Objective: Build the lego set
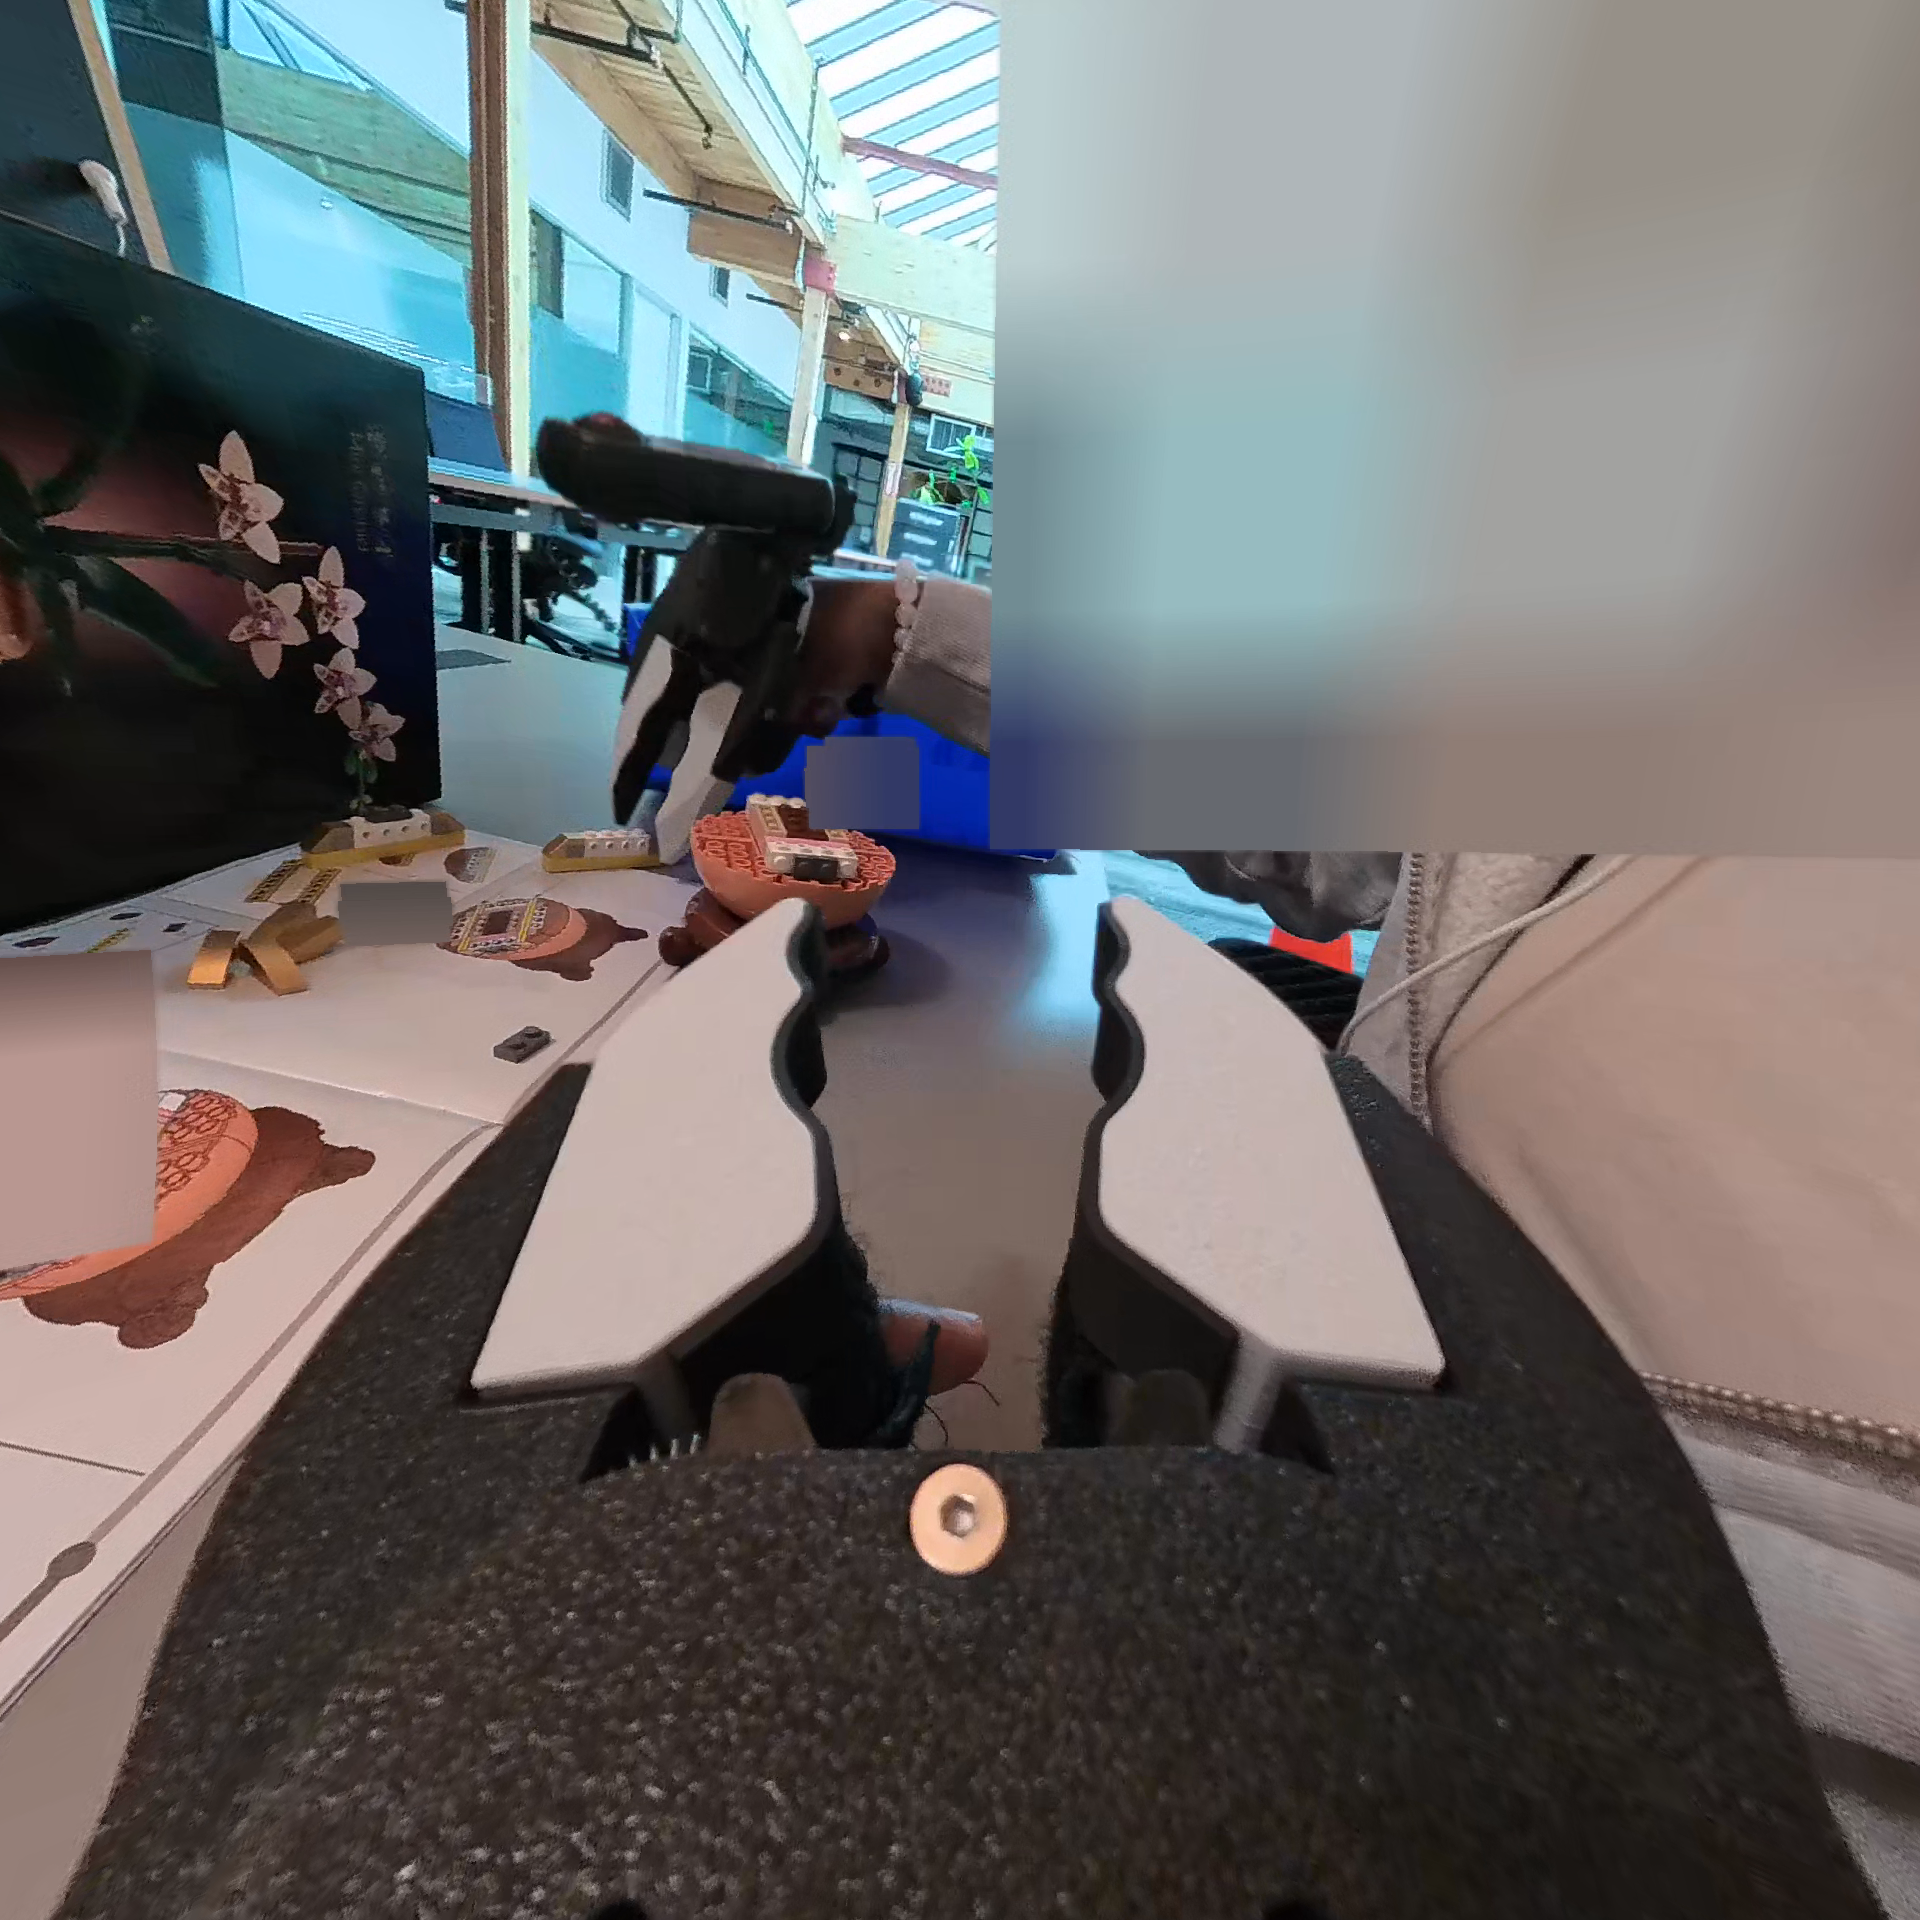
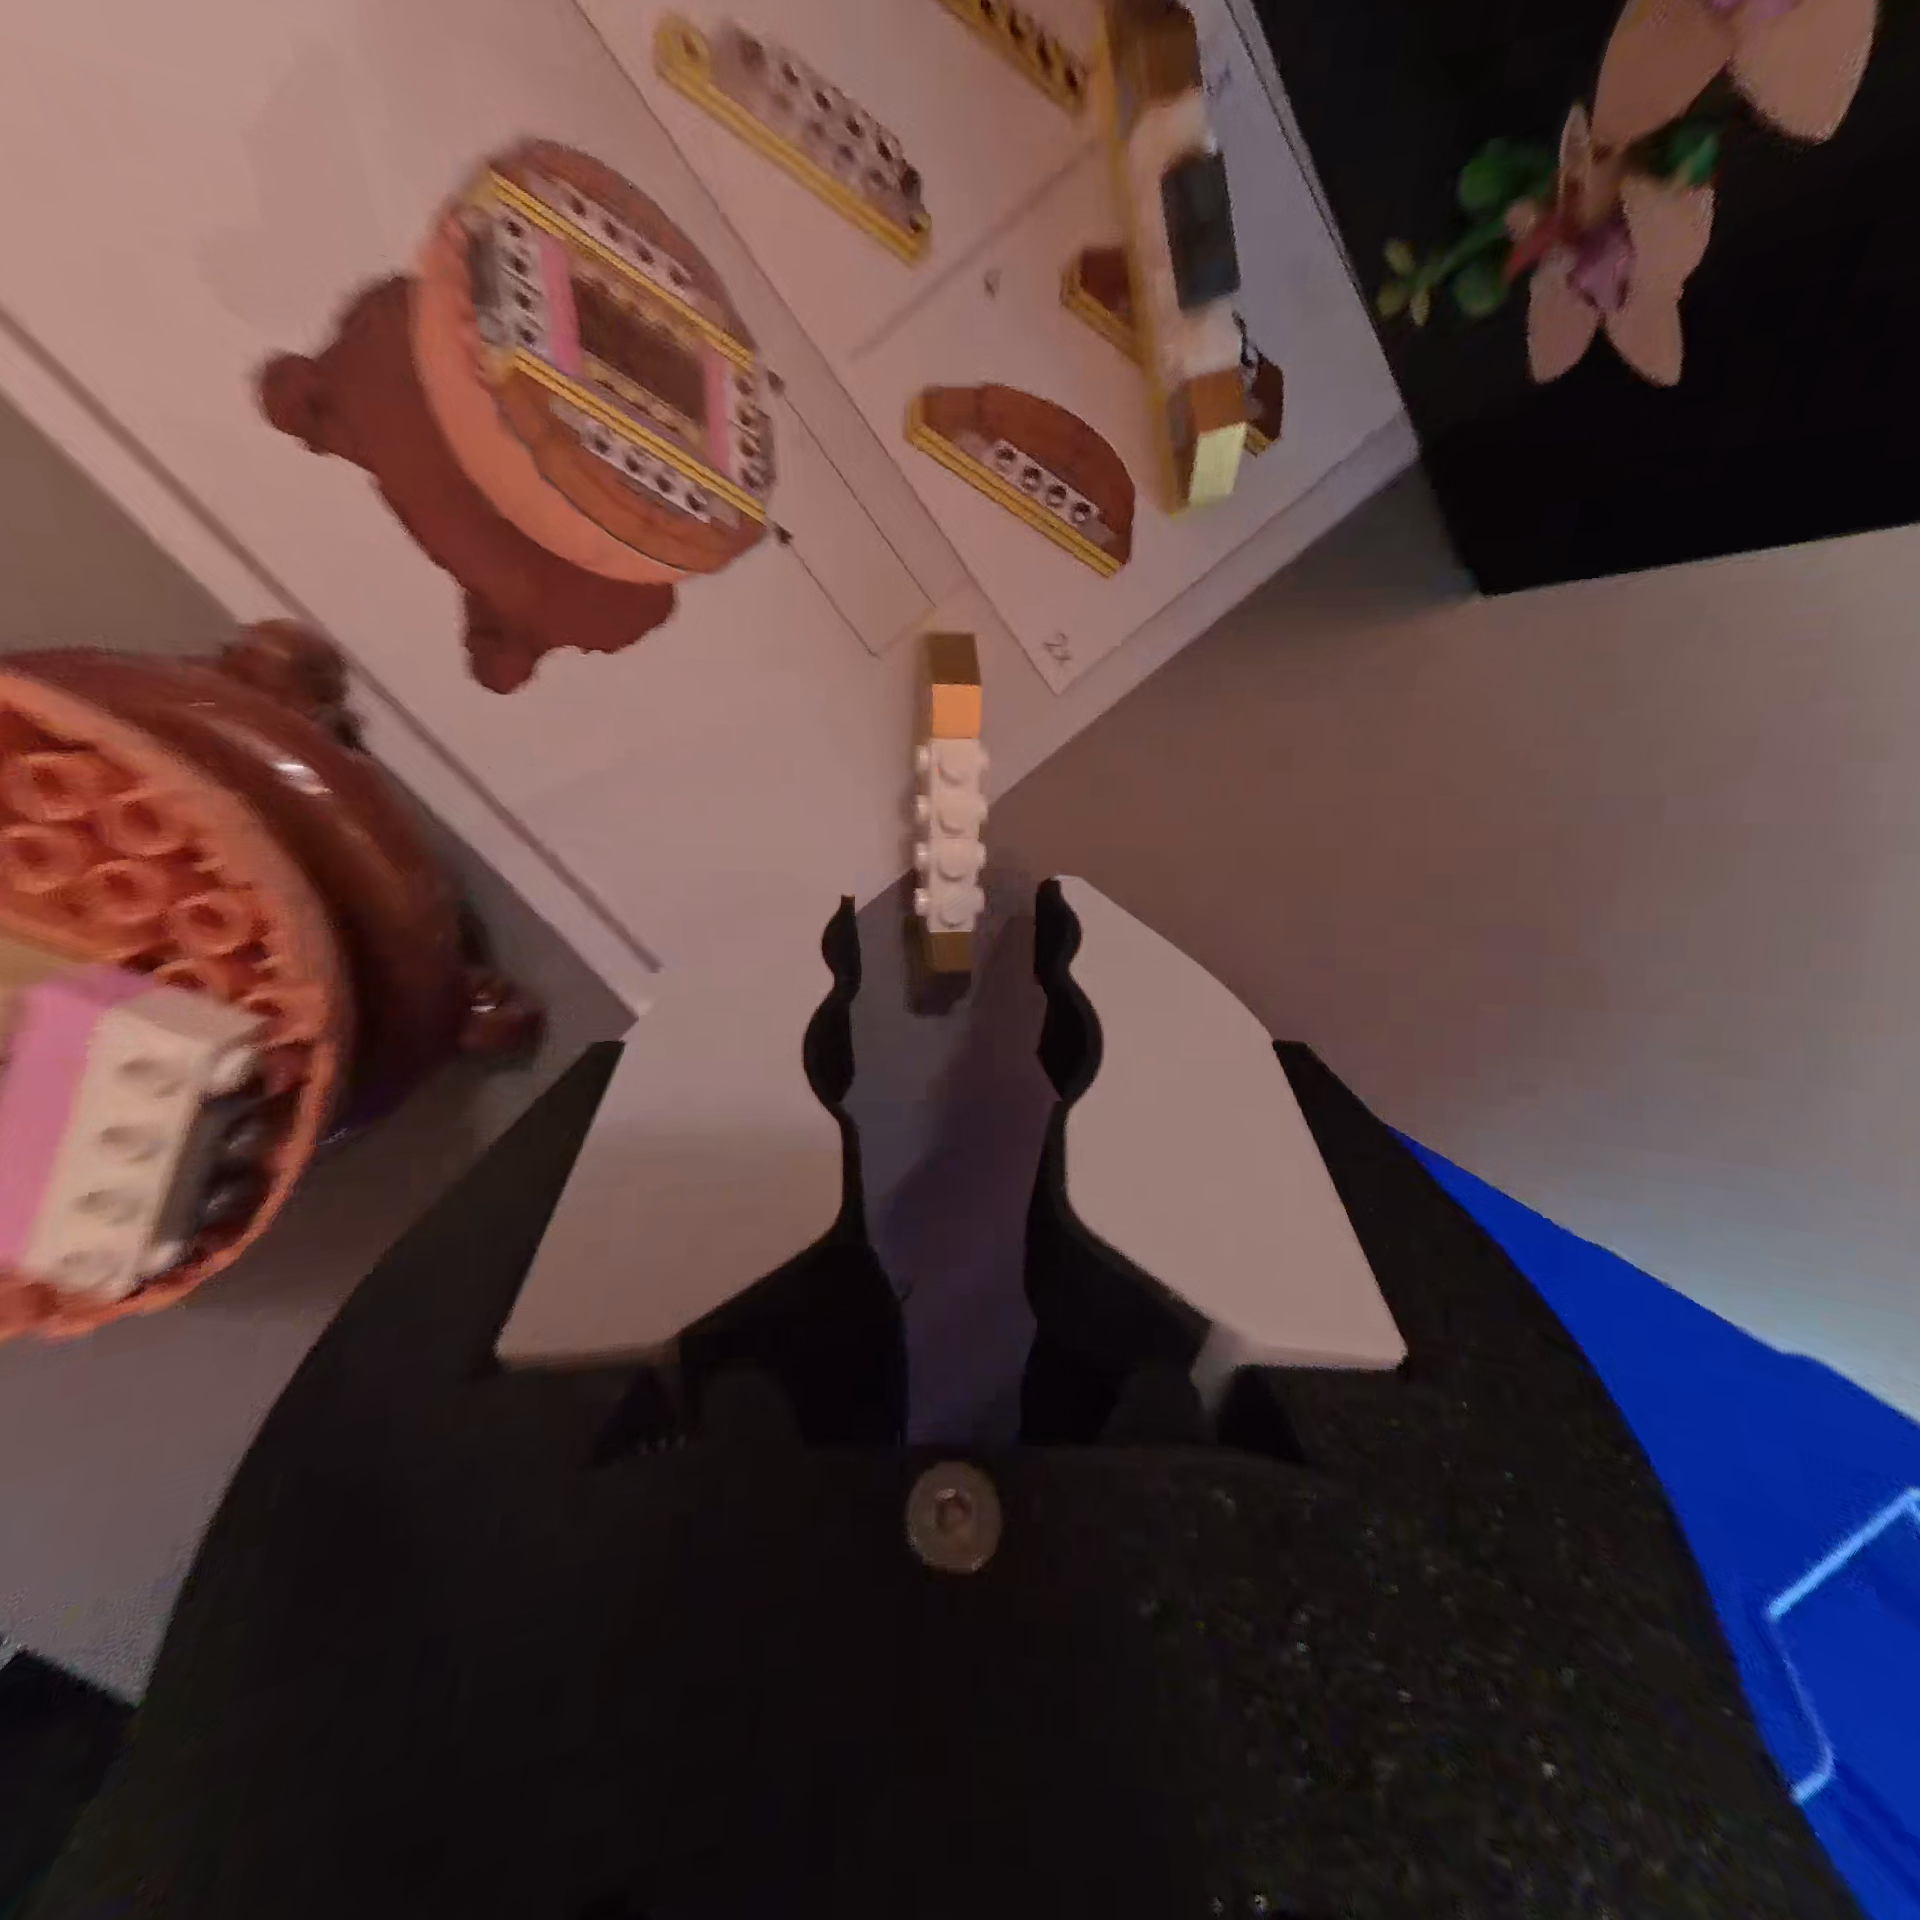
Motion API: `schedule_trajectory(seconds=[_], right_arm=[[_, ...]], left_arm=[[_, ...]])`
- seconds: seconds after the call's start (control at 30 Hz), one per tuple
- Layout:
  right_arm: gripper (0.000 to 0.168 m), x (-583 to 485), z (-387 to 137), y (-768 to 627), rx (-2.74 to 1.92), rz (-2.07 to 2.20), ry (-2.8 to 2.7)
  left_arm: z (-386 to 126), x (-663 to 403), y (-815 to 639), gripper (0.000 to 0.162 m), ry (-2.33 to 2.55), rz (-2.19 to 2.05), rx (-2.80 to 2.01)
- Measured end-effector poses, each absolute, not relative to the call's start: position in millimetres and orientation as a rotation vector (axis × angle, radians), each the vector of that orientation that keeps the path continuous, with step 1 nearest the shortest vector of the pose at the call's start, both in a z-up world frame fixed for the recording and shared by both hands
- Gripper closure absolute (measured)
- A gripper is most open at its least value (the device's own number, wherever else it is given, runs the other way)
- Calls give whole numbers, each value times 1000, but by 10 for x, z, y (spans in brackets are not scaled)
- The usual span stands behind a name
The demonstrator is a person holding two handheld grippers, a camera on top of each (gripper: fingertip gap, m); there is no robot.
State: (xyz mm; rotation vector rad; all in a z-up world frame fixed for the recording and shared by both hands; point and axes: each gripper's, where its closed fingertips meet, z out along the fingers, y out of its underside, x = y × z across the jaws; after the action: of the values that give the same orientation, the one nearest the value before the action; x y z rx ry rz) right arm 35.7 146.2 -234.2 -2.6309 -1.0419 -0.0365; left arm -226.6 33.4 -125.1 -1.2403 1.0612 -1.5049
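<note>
Your right gripper point(image 2: 945, 914) hangs over the gold-and-white beam point(image 2: 948, 821), jaws part-open and empty, the near gold end of the beam just between the tips. Risk here: the beam is long and thin and lies lengthwise along the jaws' axis, so a close on the very end could pivot it or flick it off the instruction booklet point(image 2: 312, 125); judged from the angle, you'd want to reach farther over the white studded middle before closing. The right view is blurred, so the exact gap between tips and brick cannot be told. The beam sits at the booklet's corner, next to the bare worktop point(image 2: 1558, 831), so a nudge could slide it off the paper. Second risk: the round pot base point(image 1: 792, 868), salmon studs on a brown footed stand, stands just beside the right gripper in the left view; a sideways sweep could knock it. It already carries a white, pink and dark brick cluster on top. Your left gripper point(image 1: 951, 914) is held wide, holding nothing, aimed at the pot base from nearby but not touching. A second gold-and-white beam point(image 1: 382, 834) waits by the black set box point(image 1: 208, 623), with loose gold pieces point(image 1: 265, 951) and a small dark plate point(image 1: 523, 1042) on the booklet.
</note>
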Motion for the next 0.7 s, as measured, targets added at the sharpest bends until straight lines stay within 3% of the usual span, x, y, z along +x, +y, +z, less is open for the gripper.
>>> schedule_trajectory(seconds=[0.07,0.2,0.4,0.6,0.7], right_arm=[[156,344,-2407,1492,-2638,-42,-1083],[156,76,-2062,1599,-2501,-21,-1140],[157,-1545,-1117,956,-2068,637,-1429],[157,-2223,-1422,408,-2066,810,-1638],[157,-2321,-1421,376,-2090,892,-1601]], left_arm=[[-1255,-2258,342,113,1069,-1473,-1240],[-1235,-2271,476,113,1029,-1366,-1261],[-1176,-2312,593,124,907,-1469,-1314],[-1199,-2279,462,127,910,-1556,-1319],[-1194,-2303,412,138,934,-1555,-1294]])
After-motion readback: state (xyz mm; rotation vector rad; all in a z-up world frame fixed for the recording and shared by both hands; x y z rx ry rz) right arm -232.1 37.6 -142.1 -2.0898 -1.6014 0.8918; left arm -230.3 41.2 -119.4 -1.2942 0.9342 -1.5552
